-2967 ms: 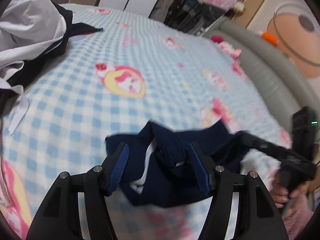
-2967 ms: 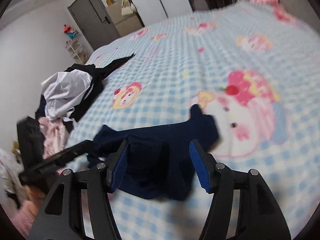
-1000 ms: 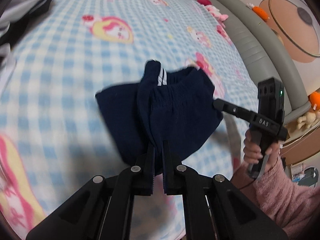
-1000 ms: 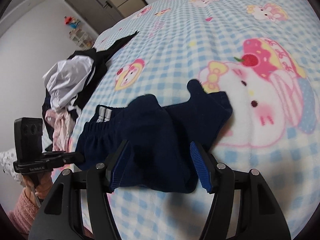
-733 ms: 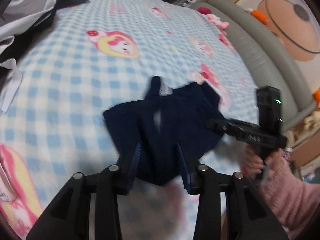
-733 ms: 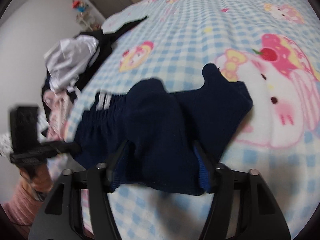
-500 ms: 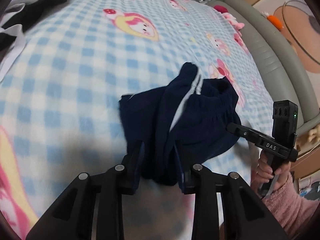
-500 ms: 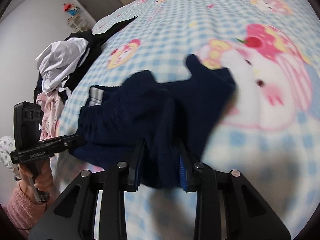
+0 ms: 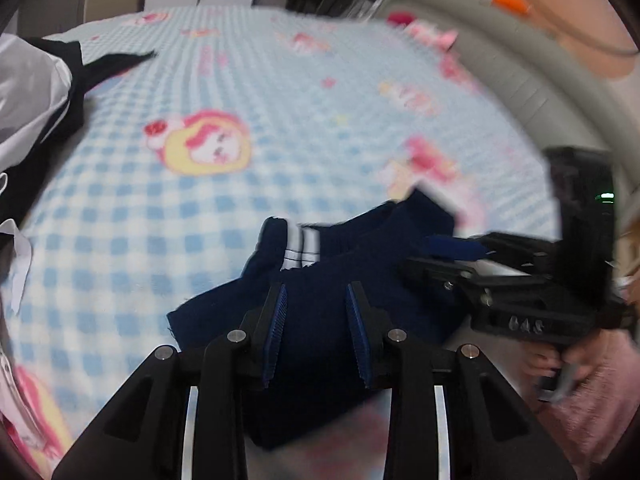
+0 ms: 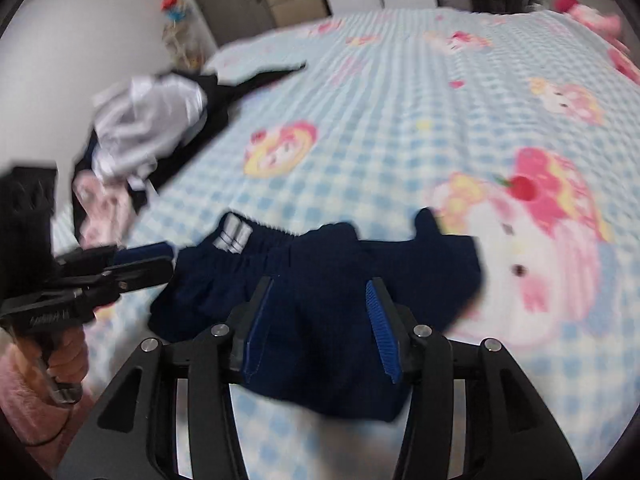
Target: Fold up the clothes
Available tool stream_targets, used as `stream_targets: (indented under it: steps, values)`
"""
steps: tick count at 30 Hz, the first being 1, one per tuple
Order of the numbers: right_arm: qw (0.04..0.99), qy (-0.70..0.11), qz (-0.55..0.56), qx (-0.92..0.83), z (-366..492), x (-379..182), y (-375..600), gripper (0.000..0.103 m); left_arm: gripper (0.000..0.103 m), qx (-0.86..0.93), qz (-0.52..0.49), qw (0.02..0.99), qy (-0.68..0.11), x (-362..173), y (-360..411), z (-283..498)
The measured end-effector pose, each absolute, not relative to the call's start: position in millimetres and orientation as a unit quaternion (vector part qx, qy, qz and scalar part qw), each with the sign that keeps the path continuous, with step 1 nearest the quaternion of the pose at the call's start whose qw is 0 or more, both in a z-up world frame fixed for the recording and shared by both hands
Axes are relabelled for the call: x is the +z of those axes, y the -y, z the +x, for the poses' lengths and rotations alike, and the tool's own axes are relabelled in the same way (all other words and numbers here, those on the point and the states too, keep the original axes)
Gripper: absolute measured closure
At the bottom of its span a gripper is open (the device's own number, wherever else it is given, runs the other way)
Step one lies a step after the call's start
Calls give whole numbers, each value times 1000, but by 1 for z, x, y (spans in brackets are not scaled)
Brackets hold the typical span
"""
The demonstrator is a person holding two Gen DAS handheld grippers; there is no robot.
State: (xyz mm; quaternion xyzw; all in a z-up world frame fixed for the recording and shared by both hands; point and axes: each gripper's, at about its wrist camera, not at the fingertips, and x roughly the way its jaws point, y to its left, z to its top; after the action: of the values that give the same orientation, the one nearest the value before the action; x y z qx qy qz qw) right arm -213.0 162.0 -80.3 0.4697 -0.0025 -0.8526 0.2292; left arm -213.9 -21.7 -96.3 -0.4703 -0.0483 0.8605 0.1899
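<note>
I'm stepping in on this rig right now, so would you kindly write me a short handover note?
Left gripper: jaws apart over the navy shorts, pads not pressing the cloth.
Right gripper: jaws opening, shorts seen between them, nothing gripped.
Shorts lie bunched on the checked blanket, white-striped waistband towards the left gripper.
Pile of unfolded clothes sits further back on the bed.
Done: shorts roughly doubled over, not neat.
Left: flatten and finish the shorts, then fold the pile.

One navy garment [image 10: 328,300] on one checkered bedspread [image 10: 420,92]. One heap of unfolded clothes [image 10: 148,136] at the side. Two grippers, left [image 9: 316,320] and right [image 10: 320,320]. One grey headboard [image 9: 532,92].
</note>
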Motion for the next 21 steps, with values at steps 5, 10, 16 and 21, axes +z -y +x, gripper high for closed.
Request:
stream_targets:
  steps: [5,10,16,21]
  values:
    - [228,9,484,-845,-222,-101,-175,52,66,848,-491,167,111,-114,54,-233]
    - [188,64,464,-863,-217,-84,-209,49,67,864,-455,149,157,-101,79,-215]
    - [185,130,470,-853,-197,-86,-229,34,38,831,-433,174,301,-114,102,-177]
    - [172,103,494,-846,-190,-106,-220,34,41,841,-466,135,240,-133,82,-178]
